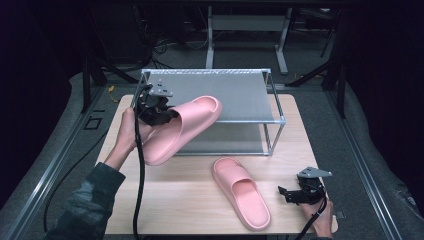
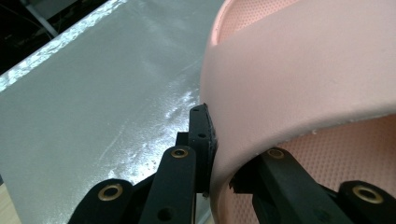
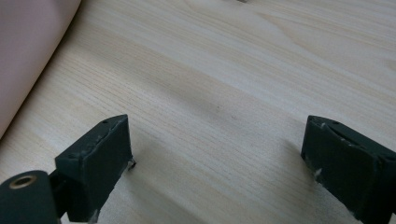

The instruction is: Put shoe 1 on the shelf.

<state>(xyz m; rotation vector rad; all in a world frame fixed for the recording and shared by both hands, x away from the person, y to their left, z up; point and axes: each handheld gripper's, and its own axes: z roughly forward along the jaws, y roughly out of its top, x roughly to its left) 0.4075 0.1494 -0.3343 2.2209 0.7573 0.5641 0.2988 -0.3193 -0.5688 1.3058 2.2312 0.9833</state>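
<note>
My left gripper (image 1: 167, 116) pinched one pink slipper's (image 1: 182, 129) strap above the bare rack shelf (image 1: 235, 95); my right gripper (image 1: 286, 194) stood spread beside the other slipper (image 1: 241, 192).

Light wooden table (image 1: 200, 200) — metal shoe rack (image 1: 225, 95) at back, one pink slipper (image 1: 241, 192) flat in front.

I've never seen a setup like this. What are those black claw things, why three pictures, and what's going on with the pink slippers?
No robot here: a person holds a two-jaw gripper in each hand. The high view looks down on the table; the other two pictures come from cameras riding on each gripper, looking along its jaws. The left gripper is shut on the strap of one pink slipper, holding it lifted over the metal shoe rack; its own view shows the jaws pinching that strap. The second slipper lies on the table. The right gripper rests near it, jaws open with nothing between them.
</note>
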